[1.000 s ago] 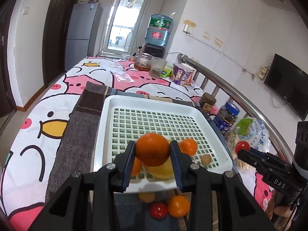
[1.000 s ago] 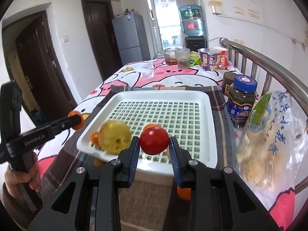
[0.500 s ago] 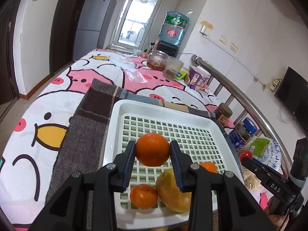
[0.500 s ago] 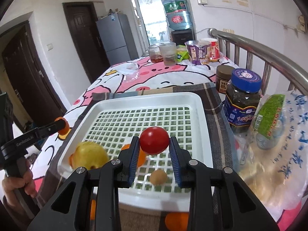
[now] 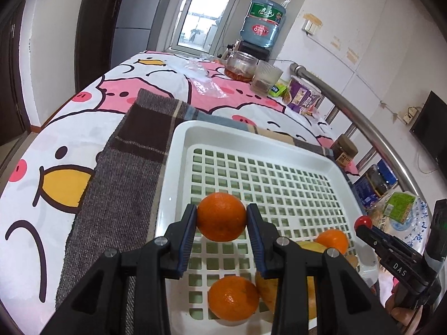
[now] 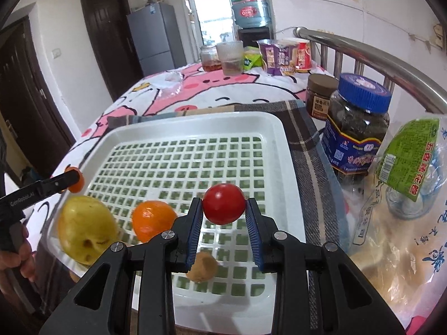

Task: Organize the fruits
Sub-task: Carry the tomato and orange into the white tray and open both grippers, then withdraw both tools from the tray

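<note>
in the left wrist view, left tool (image 5: 221, 217) clamped on an orange (image 5: 222, 217) above the white slatted tray (image 5: 223, 131); best lowered to a bare patch before easing off. pear (image 5: 307, 279) half hidden behind a finger.

in the right wrist view, right tool (image 6: 223, 209) clamped on a red tomato (image 6: 224, 203) over the tray; same care. small brown fruit (image 6: 201, 266) hard to identify.

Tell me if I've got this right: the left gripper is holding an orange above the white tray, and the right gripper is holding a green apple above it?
Nearly. The left gripper does hold an orange over the white tray. But the right gripper holds a small red tomato, not a green apple, as the right wrist view shows.
</note>
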A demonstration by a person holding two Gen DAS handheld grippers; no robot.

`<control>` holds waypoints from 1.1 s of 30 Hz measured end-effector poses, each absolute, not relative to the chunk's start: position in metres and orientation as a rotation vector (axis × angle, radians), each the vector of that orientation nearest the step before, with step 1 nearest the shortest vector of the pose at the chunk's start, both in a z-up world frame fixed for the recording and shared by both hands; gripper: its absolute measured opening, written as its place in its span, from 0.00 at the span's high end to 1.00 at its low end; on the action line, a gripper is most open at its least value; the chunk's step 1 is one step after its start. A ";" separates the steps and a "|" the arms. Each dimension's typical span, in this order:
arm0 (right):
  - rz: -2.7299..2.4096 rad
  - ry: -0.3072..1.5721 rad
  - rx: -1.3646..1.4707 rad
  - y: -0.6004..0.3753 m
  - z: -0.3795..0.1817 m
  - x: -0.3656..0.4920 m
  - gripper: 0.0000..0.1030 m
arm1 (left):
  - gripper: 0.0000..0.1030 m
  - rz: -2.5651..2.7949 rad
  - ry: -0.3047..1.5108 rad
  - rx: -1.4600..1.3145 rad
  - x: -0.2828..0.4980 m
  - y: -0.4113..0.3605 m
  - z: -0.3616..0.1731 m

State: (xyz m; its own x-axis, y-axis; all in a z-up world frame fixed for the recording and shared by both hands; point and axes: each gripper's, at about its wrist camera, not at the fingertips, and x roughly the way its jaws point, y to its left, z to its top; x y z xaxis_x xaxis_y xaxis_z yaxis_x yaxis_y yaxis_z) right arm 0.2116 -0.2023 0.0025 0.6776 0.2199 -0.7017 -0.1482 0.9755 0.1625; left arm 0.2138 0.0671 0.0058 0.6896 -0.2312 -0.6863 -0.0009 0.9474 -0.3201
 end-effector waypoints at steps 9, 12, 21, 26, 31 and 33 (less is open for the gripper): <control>0.164 0.873 0.066 -0.203 -0.015 0.219 0.71 | 0.62 -0.129 0.842 -0.299 0.218 0.066 -0.007; 0.160 0.884 0.060 -0.201 -0.020 0.220 0.71 | 0.62 -0.128 0.839 -0.295 0.219 0.066 -0.007; 0.155 0.808 0.041 -0.196 0.002 0.211 0.31 | 0.24 -0.151 0.795 -0.347 0.212 0.069 0.009; 0.138 0.721 0.039 -0.198 0.026 0.200 0.24 | 0.14 -0.168 0.736 -0.349 0.202 0.066 0.032; 0.136 0.650 0.060 -0.200 0.051 0.188 0.19 | 0.10 -0.162 0.671 -0.318 0.187 0.061 0.061; 0.136 0.623 0.067 -0.200 0.062 0.183 0.18 | 0.08 -0.164 0.642 -0.297 0.179 0.057 0.072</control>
